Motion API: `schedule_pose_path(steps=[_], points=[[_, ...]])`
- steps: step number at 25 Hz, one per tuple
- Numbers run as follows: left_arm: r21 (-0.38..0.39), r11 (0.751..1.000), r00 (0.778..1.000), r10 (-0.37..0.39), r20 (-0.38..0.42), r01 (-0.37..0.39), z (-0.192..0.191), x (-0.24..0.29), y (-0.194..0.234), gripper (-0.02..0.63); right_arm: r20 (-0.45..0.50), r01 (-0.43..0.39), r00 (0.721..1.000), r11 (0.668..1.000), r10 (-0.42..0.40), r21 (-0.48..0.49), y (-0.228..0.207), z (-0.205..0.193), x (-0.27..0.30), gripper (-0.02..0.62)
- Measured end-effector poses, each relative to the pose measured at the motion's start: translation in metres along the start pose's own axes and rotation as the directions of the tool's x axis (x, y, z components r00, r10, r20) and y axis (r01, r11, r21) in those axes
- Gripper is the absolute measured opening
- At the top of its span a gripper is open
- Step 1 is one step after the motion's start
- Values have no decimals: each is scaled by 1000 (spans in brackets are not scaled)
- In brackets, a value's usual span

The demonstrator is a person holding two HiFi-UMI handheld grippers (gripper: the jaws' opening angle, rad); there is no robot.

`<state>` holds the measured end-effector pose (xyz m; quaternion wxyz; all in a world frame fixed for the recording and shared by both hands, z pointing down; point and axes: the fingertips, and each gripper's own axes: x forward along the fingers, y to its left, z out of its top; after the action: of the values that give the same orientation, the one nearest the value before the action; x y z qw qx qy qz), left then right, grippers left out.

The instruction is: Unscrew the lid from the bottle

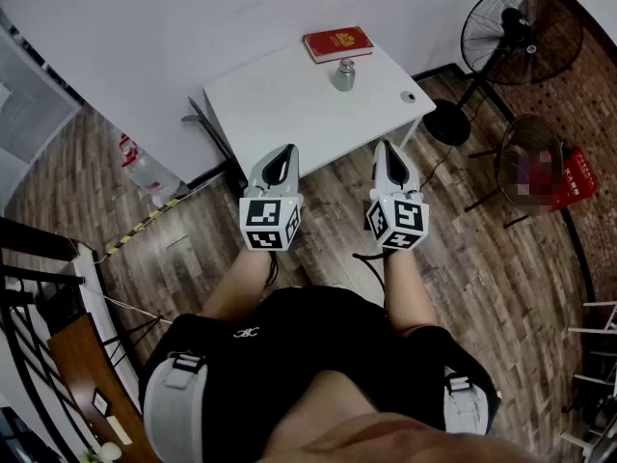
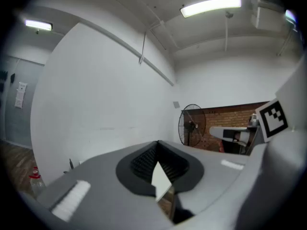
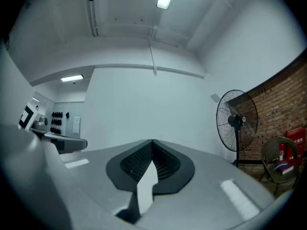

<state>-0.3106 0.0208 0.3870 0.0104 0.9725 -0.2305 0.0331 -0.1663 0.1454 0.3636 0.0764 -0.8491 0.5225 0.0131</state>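
A small grey bottle (image 1: 344, 75) with a lid stands upright on the white table (image 1: 289, 104), near its far edge. Both grippers hover side by side over the wooden floor, short of the table's near edge. My left gripper (image 1: 281, 156) is shut with nothing in it, and my right gripper (image 1: 388, 149) is shut and empty too. In the left gripper view the jaws (image 2: 157, 145) meet at their tips and point level at a white wall. The right gripper view shows its jaws (image 3: 152, 144) closed the same way. The bottle is not visible in either gripper view.
A red book (image 1: 337, 42) lies at the table's far edge behind the bottle. A standing fan (image 1: 519, 35) is at the right by a brick wall, with a round wire chair (image 1: 528, 162) nearby. A plastic bottle (image 1: 135, 167) stands on the floor at left.
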Motion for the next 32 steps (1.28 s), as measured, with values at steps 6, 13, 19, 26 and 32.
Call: schedule_pose_path(steps=[6,13,19,26,32], points=[[5,1000,1000,24,8,-24,2,1,-10,54,2,-18,1000,999,18,40,-14,2,-2,3],[-17,998,999,52,-1,-52,-9,8,-33,54,-8,-91,996,996,91,9,-14,-4,-5,3],[-34,998,999,45,2,-45,-10,24,-47,54,-23,-106,994,994,106,-7,-30,-8,-3,3],[-44,999,1000,-7,-18,6,-23,88,-66,54,-38,-94,995,996,93,-11,-74,-20,31,3],[-61,998,1000,-14,-16,13,-28,161,-75,54,-53,-104,993,994,103,-16,-126,-28,80,3]])
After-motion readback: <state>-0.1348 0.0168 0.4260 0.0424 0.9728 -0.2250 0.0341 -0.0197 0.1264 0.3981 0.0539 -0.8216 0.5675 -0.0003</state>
